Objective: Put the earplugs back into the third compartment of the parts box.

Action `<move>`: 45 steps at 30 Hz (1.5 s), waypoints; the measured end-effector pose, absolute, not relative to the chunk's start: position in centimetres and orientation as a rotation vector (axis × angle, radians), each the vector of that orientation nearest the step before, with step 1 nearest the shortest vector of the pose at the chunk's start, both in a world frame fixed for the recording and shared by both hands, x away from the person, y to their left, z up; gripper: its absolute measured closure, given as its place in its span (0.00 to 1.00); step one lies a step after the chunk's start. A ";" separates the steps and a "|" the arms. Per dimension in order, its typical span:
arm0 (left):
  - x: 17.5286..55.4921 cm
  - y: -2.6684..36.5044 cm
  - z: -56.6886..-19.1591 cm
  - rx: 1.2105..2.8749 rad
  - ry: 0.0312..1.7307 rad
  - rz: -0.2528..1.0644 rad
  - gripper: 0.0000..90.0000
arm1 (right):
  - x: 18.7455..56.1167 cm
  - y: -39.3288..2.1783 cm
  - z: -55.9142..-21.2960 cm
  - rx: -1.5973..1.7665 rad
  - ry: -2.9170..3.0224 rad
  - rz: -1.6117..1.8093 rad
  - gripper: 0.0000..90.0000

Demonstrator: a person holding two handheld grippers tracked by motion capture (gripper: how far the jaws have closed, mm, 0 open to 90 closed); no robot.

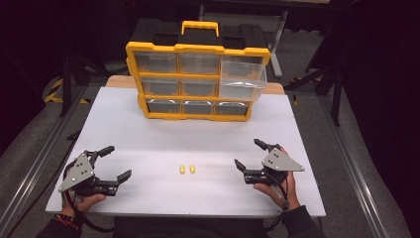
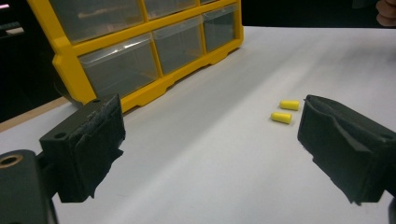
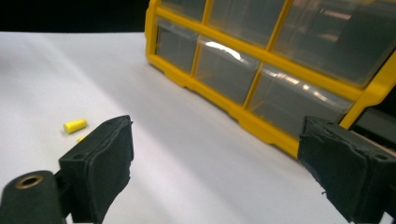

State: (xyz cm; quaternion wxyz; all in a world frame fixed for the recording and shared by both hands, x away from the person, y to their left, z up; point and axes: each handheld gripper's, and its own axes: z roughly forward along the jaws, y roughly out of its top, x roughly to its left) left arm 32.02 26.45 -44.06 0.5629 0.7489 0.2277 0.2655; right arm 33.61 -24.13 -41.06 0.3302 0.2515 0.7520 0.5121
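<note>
The left gripper [image 1: 116,161] rests low at the near left corner of the white table [image 1: 148,144], held from below by the person's left hand [image 1: 86,201]. Its jaws stand wide apart with nothing between them, and they point inward, toward the middle of the table. The right gripper [image 1: 247,154] is at the near right side, held by the right hand [image 1: 277,191] with the wrist coming from the near edge. Its jaws are also wide apart and empty, and they point to the left and a little forward.

Between the two grippers, well apart from both, two small yellow plugs [image 1: 186,169] lie side by side on the bare table, just beside each other. Farther back stands a yellow drawer organizer [image 1: 198,82] with clear drawers; its upper right drawer [image 1: 242,79] is pulled out.
</note>
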 end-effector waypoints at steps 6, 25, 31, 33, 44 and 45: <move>32.5 25.9 -44.5 1.797 0.525 0.601 0.09 | 34.5 -23.8 -41.6 0.685 2.056 1.299 0.15; 32.7 25.8 -45.1 1.819 0.511 0.570 0.09 | 39.3 -17.9 -41.1 0.546 2.321 1.303 0.22; 32.7 25.9 -45.1 1.814 0.508 0.563 0.09 | 40.2 -14.8 -42.7 0.462 2.474 1.239 0.28; 32.7 25.9 -45.2 1.816 0.508 0.561 0.09 | 40.3 -13.8 -43.2 0.423 2.516 1.211 0.30; 32.7 26.0 -45.1 1.810 0.507 0.566 0.08 | 41.3 -11.1 -45.8 0.335 2.731 1.136 0.45; 32.8 26.0 -45.1 1.811 0.506 0.565 0.08 | 41.4 -11.0 -46.0 0.328 2.740 1.131 0.46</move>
